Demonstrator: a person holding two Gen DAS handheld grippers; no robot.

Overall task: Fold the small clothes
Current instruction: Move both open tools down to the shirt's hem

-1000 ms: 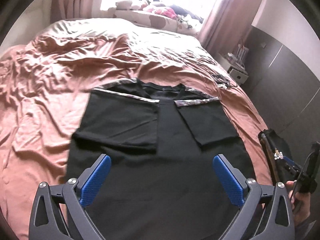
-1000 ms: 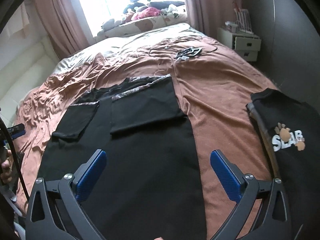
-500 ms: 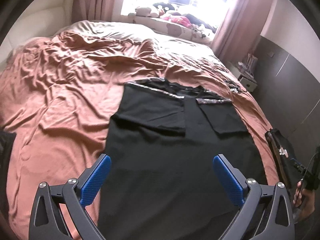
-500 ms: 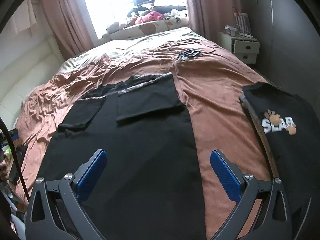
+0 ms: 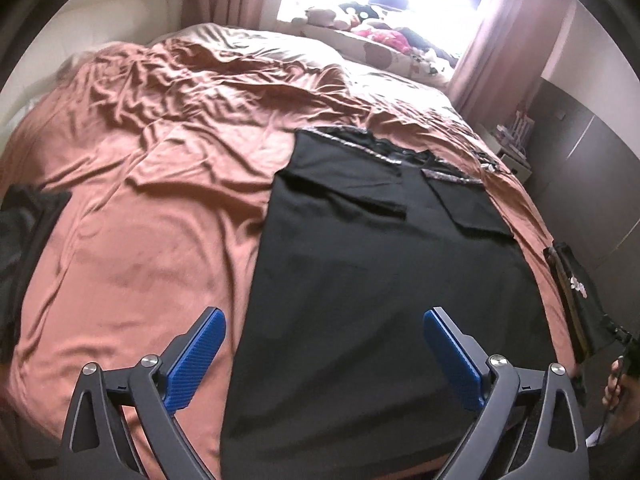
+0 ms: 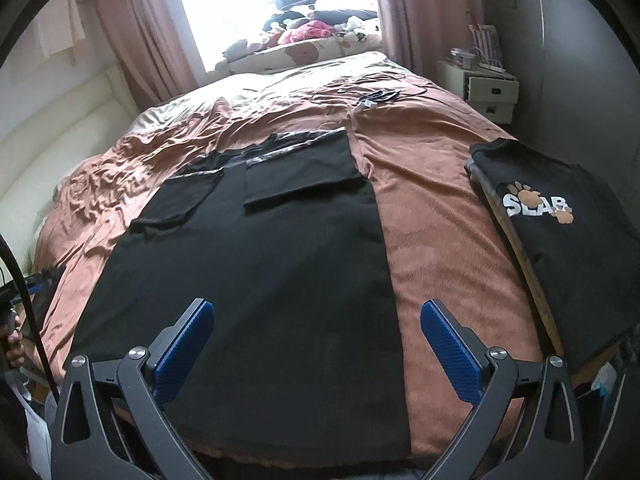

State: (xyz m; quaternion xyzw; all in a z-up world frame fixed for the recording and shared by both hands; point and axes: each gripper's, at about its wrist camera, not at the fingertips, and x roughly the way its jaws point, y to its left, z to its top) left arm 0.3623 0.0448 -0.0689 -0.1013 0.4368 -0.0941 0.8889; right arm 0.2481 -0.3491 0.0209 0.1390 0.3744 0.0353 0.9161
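Shirt [image 5: 380, 280] lies flat on the bed [image 5: 152, 208], black, both sleeves already folded in over the chest, collar at the far end, hem at the near edge. So the side folds look done; my read is the step in hand is the lengthwise fold, hem up toward collar.

Left gripper [image 5: 324, 356] hovers over the shirt's near left part, jaws wide apart, holding nothing. Right gripper [image 6: 316, 344] hovers over the near right edge, also spread wide and empty. Neither touches cloth.

Next move probably calls for each gripper to drop to a near hem corner, pinch through both layers, then lift and carry far together so the fold stays square. Risk: thin fabric bunches, or a sleeve flap slips out.

Containers: none in use. Second black shirt with a paw-print logo [image 6: 560, 232] sits on the bed's right edge, well apart. White drawer unit [image 6: 488, 92] stands far right; drawers shut, contents not visible.
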